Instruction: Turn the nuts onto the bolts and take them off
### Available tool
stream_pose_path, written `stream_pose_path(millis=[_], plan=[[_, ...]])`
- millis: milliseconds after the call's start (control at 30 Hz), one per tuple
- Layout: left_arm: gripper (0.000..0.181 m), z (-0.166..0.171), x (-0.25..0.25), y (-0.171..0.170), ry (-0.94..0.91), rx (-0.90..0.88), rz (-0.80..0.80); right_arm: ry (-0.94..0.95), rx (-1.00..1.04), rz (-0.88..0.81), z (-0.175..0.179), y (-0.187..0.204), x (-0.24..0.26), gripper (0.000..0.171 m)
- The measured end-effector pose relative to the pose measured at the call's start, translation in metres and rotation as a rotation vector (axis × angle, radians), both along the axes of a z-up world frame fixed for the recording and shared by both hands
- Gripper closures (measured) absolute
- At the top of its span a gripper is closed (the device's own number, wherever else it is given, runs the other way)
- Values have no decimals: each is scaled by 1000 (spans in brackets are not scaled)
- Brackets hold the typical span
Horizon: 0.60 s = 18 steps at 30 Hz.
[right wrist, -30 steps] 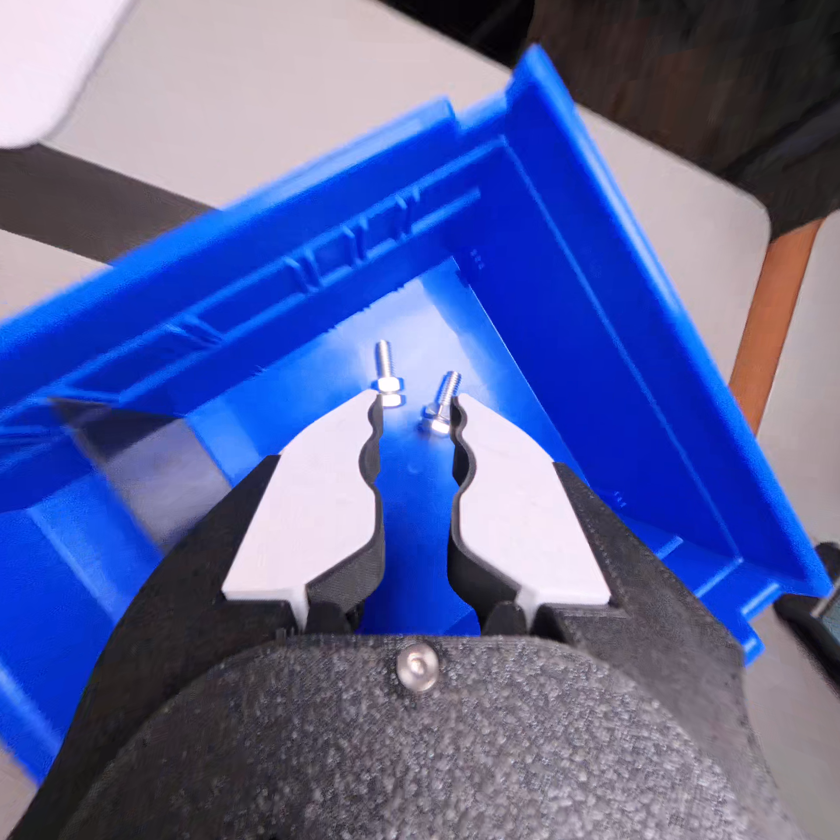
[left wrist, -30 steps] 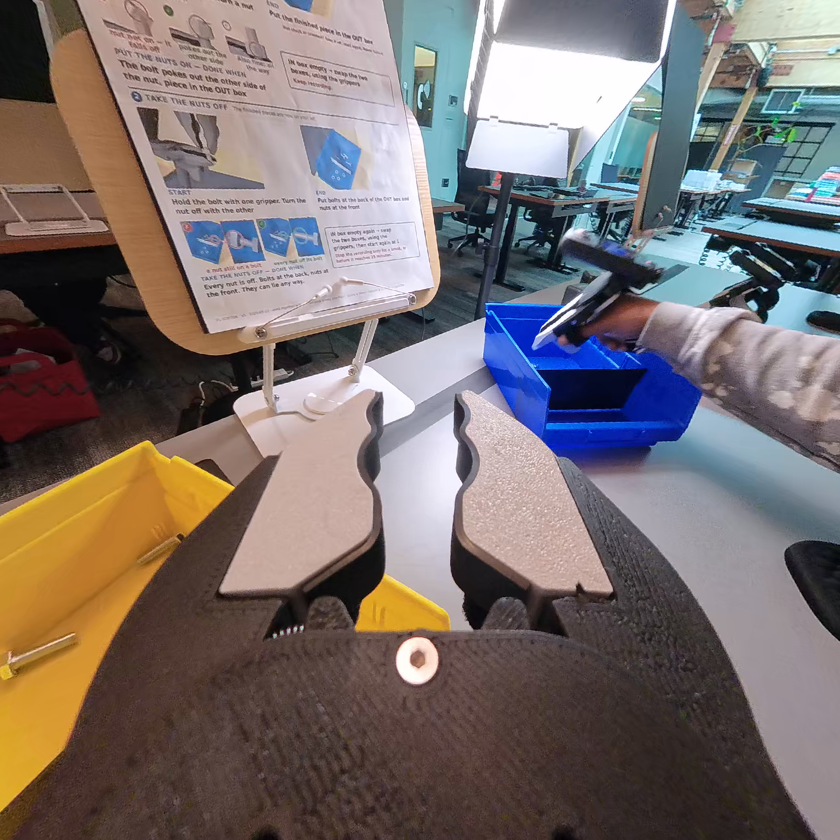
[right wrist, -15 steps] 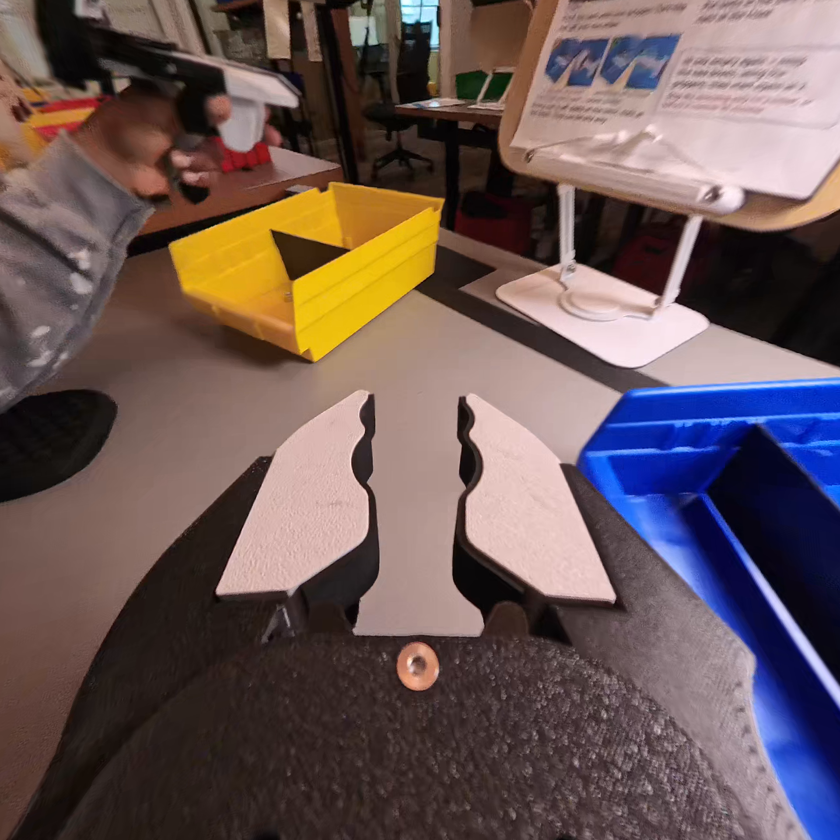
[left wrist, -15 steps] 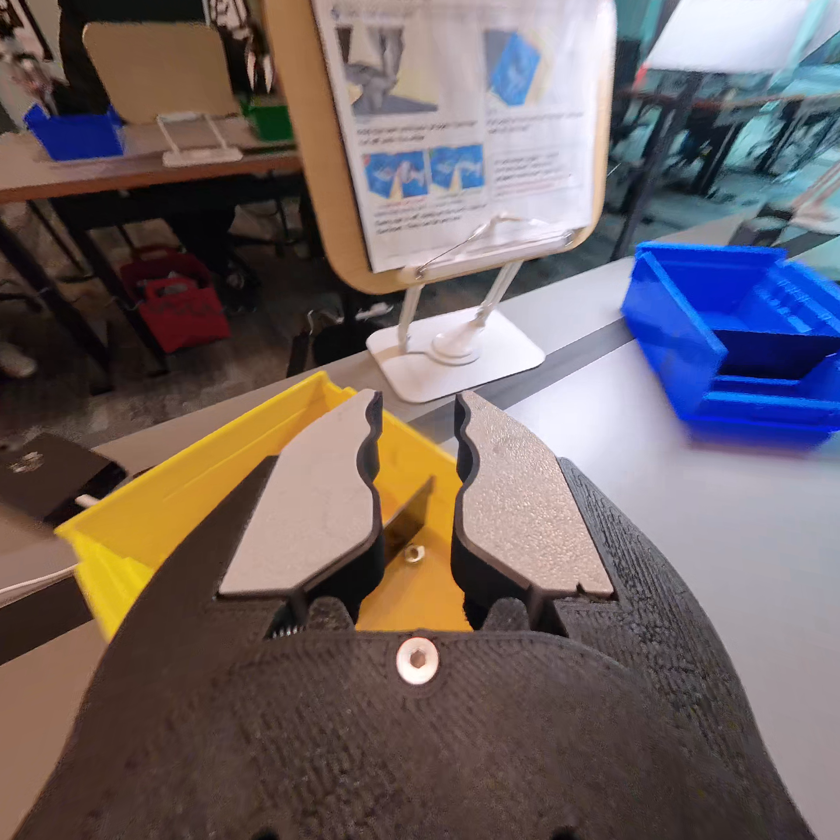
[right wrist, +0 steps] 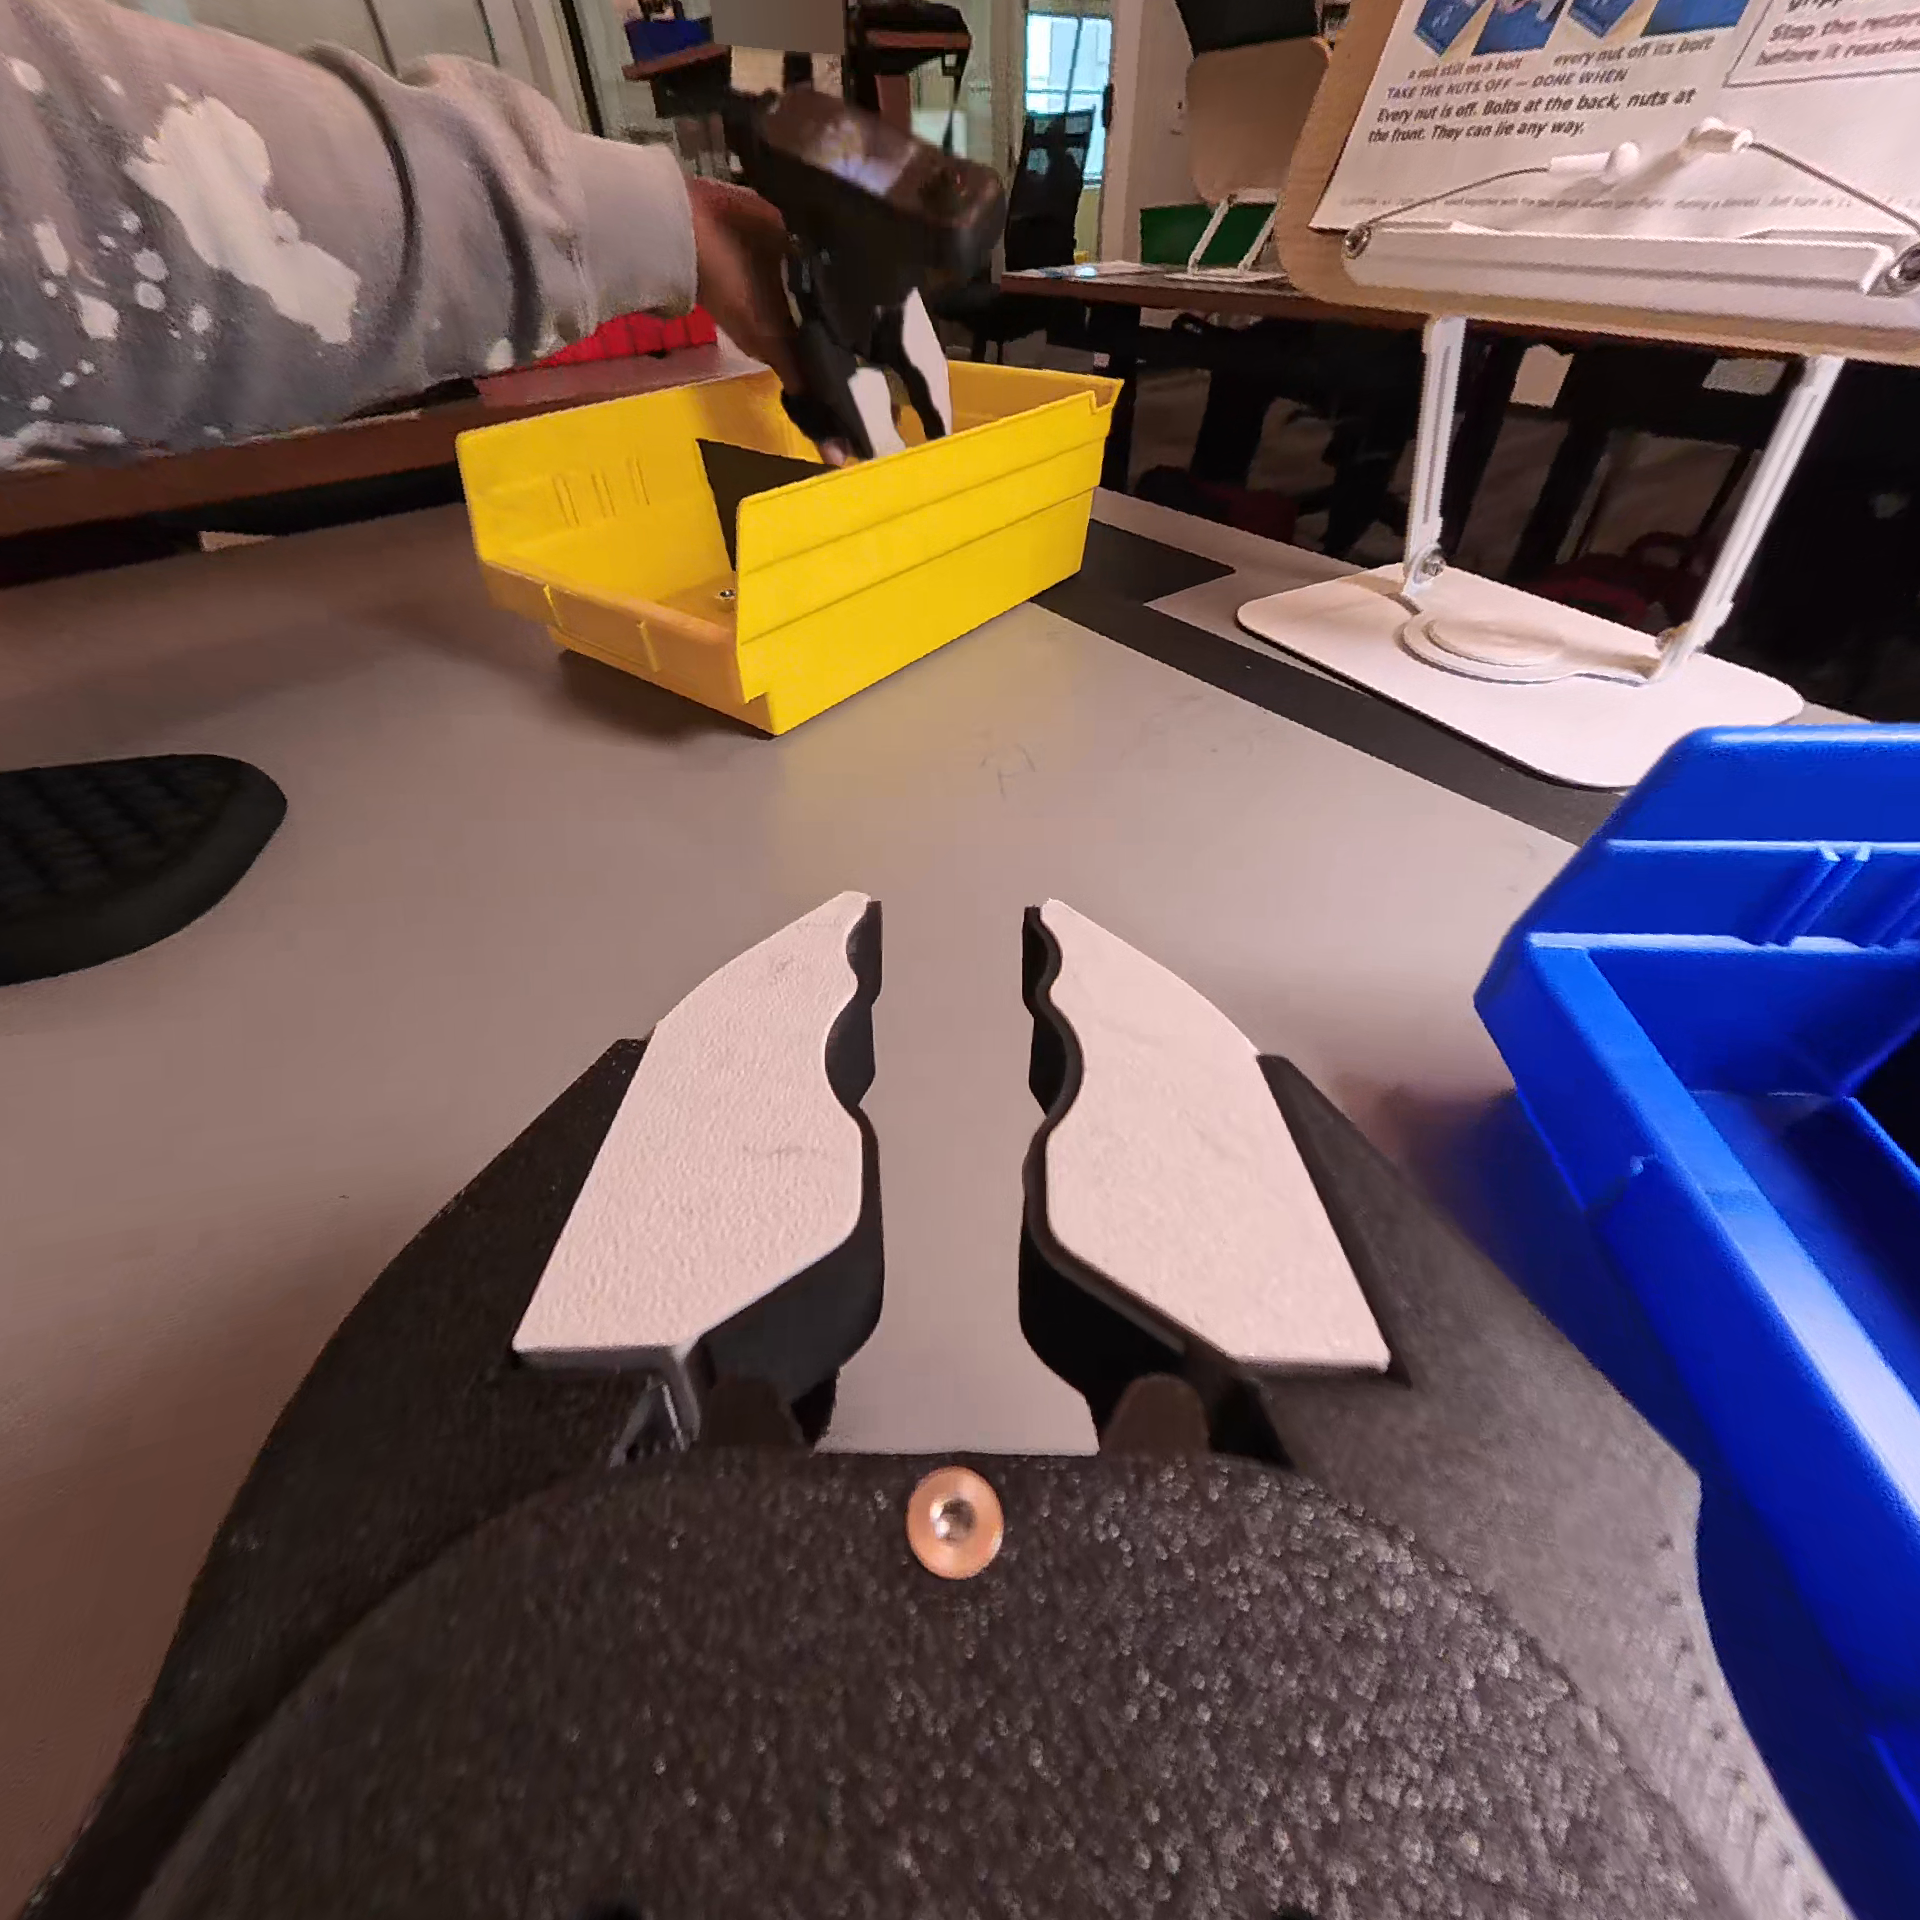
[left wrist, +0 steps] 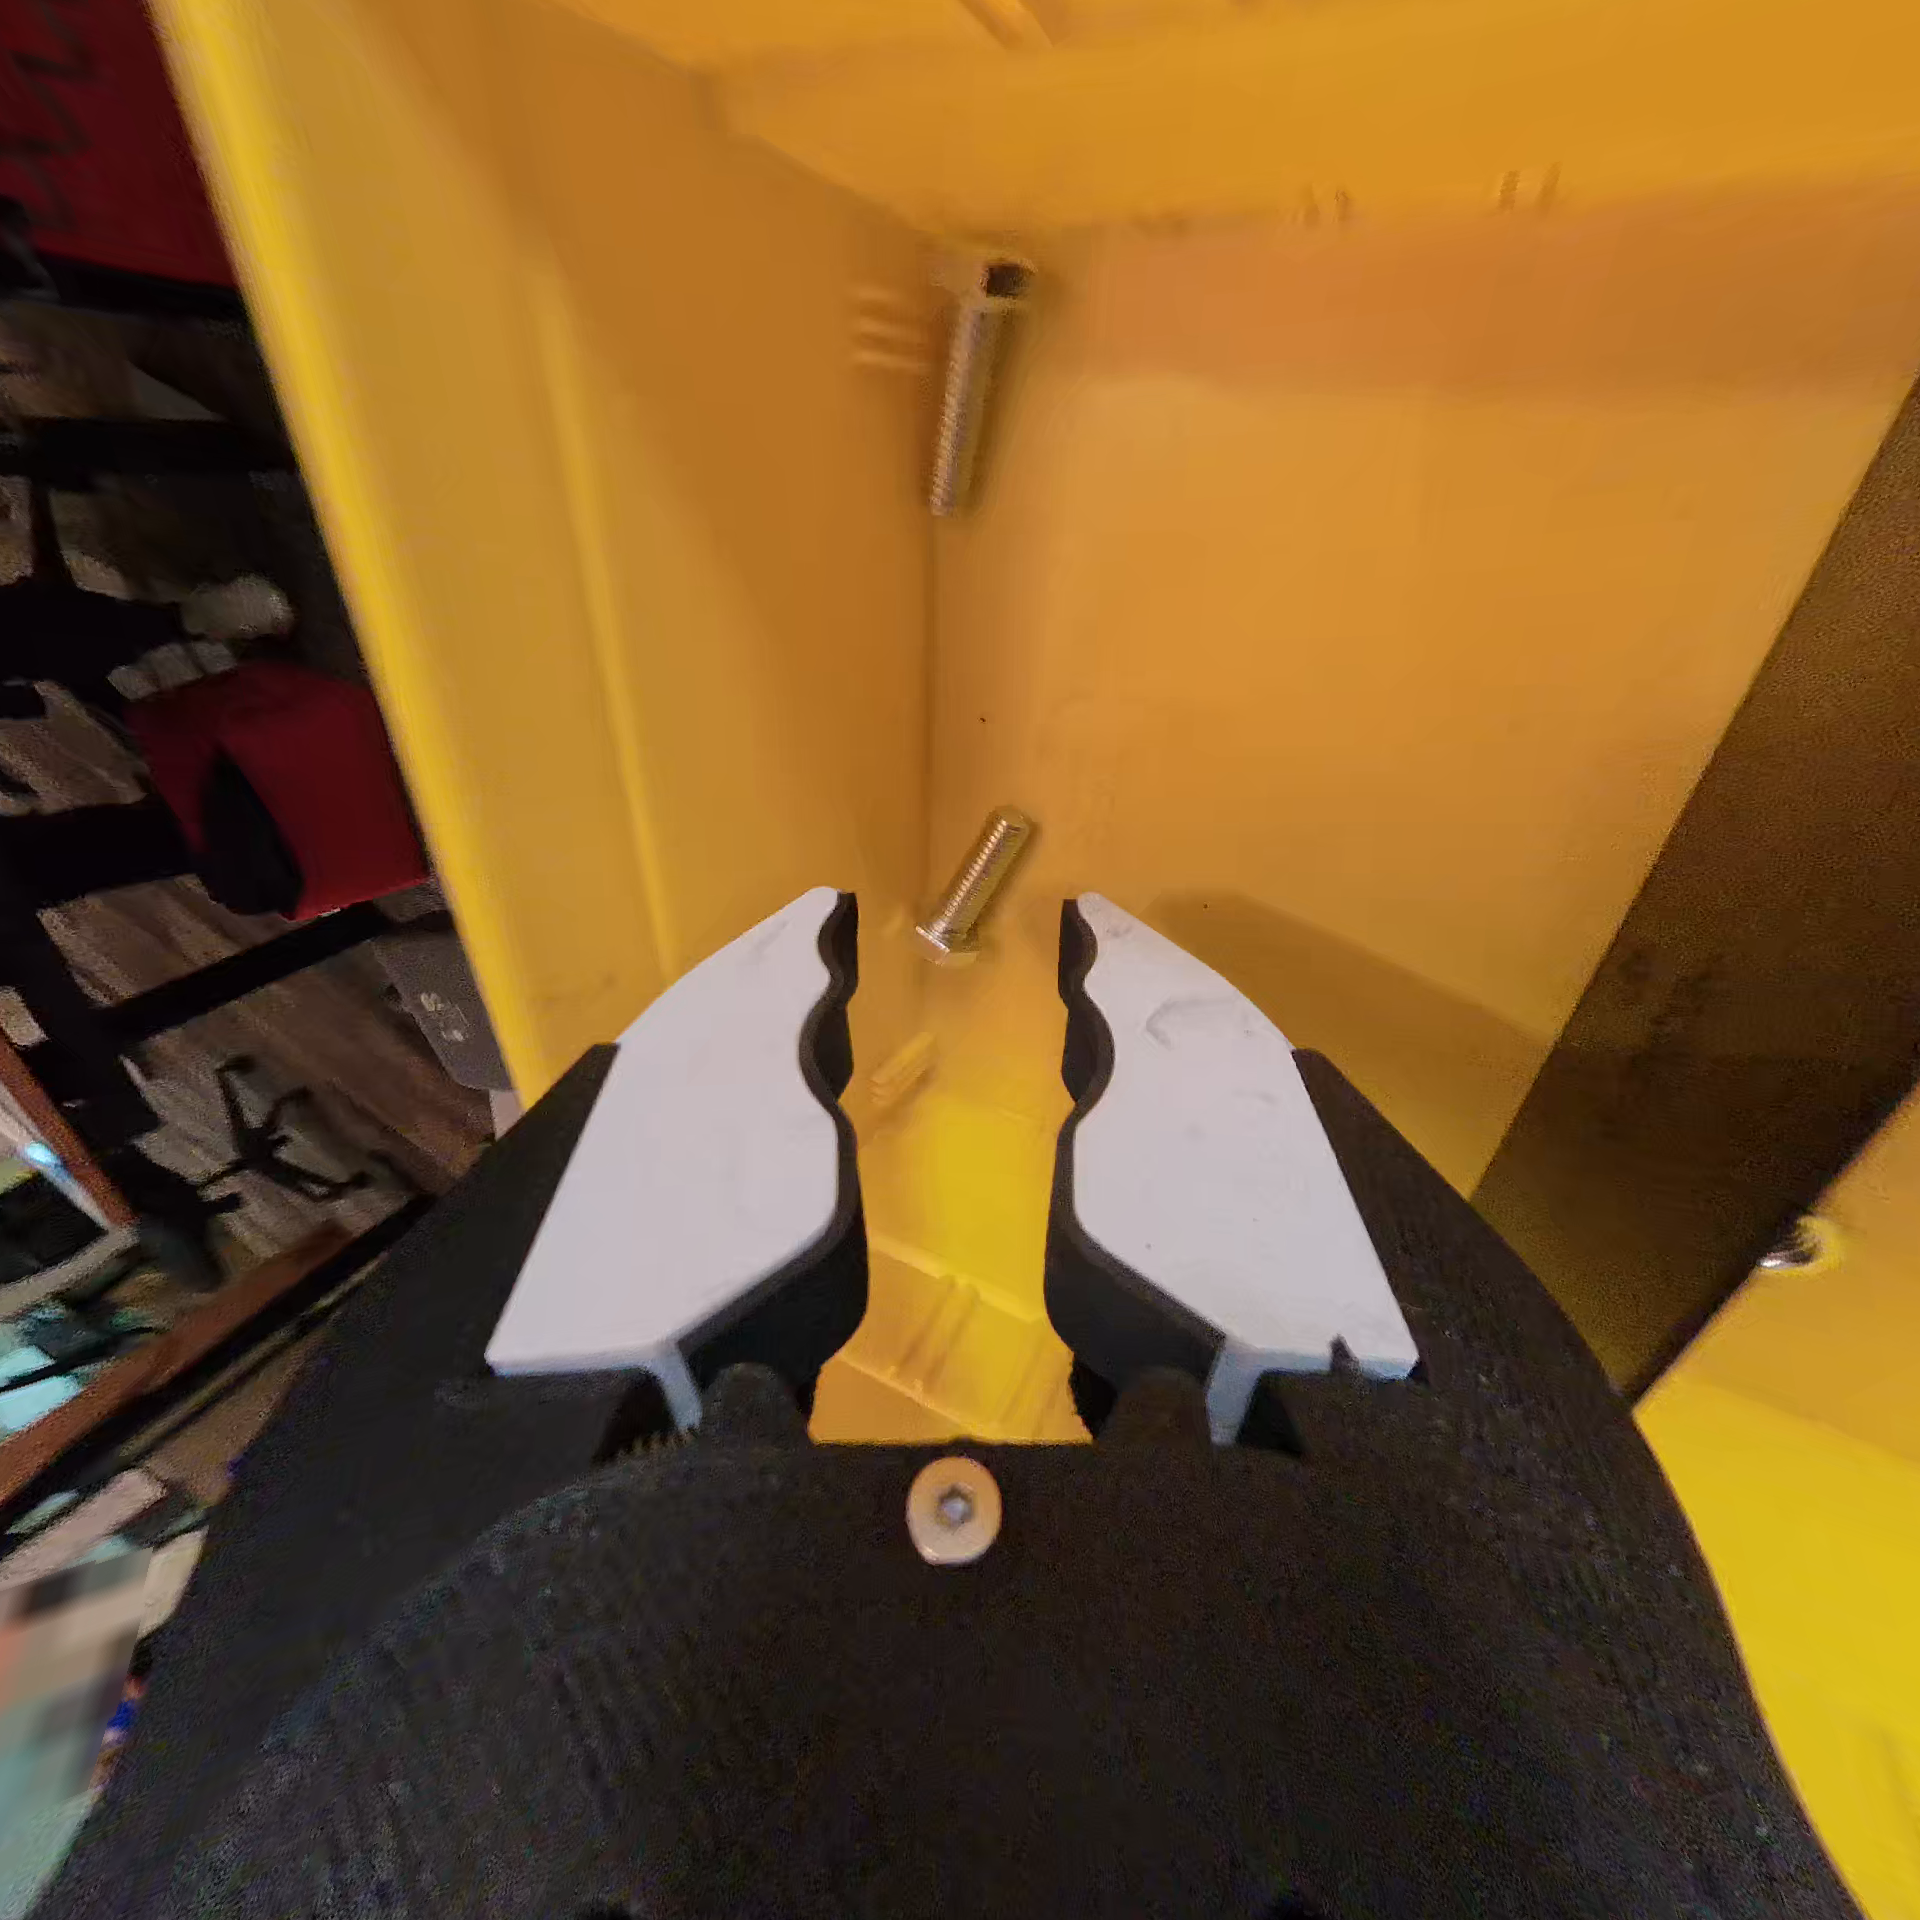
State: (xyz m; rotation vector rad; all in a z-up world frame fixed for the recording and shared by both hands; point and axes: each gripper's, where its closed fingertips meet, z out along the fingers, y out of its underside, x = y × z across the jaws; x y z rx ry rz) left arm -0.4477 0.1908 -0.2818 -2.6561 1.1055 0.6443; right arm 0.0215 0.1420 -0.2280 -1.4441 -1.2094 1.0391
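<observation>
1. My left claw is down inside the yellow plastic bin, in its rear compartment, fingers spread and holding nothing. I judge this to be the pick-up step: fetching a bolt before any nut is turned.

2. The nearer short silver hex-head bolt lies on the bin floor at twelve o'clock from my fingertips, just beyond them and roughly centred in the gap. Its head points toward me and its threaded shank tilts away toward one o'clock.

3. A longer silver threaded bolt lies farther off, also at twelve o'clock, in the corner where the floor meets the side wall.

4. The dark divider panel stands at three o'clock, and beyond it, at four o'clock, a small silver nut shows in the front compartment.

5. My right claw waits low over the grey tabletop, released and empty, with the blue plastic bin at three o'clock. From there the yellow bin sits at eleven o'clock with my left claw dipping into it.

6. The next move, as I judge it, calls for advancing the left claw a little so the fingers straddle the near bolt, then clenching on the shank near the head. Because the shank is skewed, a slight wrist turn would square the grip; the wall close at nine o'clock leaves little room.
</observation>
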Motion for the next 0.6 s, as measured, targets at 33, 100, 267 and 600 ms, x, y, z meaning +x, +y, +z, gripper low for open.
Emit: stream_pose_path(millis=[33, 100, 267, 600], plan=[[143, -6, -3, 0, 36, -46, -28, 2, -10, -1, -1, 2, 1, 146], [143, -15, -8, 0, 95, -123, -73, 8, -33, 7, -2, 3, 2, 147], [150, -32, -15, -3, 177, -263, -126, 10, -43, 24, -3, 1, 2, 148], [171, -32, -12, -9, 74, -210, -47, -2, -29, 47, -6, -4, 0, 150]])
